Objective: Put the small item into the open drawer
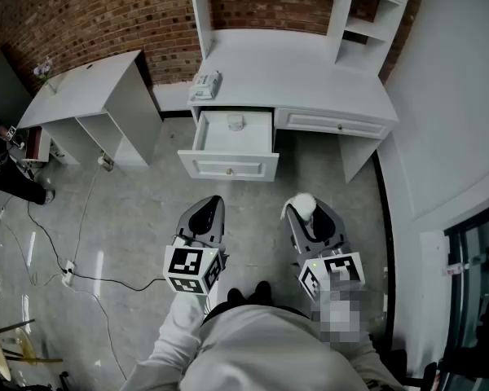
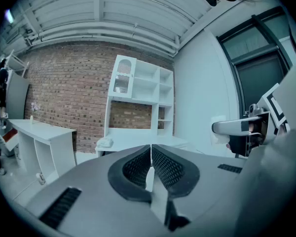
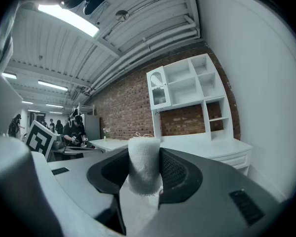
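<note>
- Roll (image 3: 144, 168) sits pinched upright in the jaws of the right gripper (image 1: 303, 207); soft gauze could slip out onto the floor (image 1: 130, 210).
- Left gripper (image 2: 151, 155), jaws pressed together, holds nothing, so it cannot catch it.
- Drawer (image 1: 228, 168) stands open well ahead; letting go early misses it.
</note>
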A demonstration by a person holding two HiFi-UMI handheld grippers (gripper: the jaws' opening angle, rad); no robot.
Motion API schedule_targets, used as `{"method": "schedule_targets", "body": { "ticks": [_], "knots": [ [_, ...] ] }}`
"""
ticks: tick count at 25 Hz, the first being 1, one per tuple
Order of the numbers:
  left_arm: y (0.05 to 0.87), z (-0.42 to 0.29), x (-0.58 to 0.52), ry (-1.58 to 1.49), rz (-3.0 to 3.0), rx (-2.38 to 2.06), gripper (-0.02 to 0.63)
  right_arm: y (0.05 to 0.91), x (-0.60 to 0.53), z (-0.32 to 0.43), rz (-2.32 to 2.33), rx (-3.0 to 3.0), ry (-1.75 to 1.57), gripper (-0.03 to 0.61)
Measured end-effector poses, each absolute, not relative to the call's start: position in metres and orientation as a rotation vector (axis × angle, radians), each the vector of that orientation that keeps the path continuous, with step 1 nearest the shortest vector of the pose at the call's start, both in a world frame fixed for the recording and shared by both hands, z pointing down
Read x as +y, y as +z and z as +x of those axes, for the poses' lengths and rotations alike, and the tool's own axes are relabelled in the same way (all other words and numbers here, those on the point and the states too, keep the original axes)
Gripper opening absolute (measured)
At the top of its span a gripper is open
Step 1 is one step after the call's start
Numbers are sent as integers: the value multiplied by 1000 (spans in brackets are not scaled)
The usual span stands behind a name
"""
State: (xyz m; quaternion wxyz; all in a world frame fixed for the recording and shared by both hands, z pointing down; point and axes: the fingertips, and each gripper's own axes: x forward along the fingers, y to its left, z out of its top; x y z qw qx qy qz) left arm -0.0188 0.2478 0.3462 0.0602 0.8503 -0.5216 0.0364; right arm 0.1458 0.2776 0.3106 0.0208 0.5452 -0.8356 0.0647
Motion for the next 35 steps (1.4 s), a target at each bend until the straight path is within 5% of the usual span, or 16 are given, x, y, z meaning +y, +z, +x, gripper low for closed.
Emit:
{"method": "schedule_targets", "body": {
  "ticks": [35],
  "knots": [
    [357,-12,208,192,2537,-1640,25,318,226,162,1664,-2638,317,196]
  ]
}}
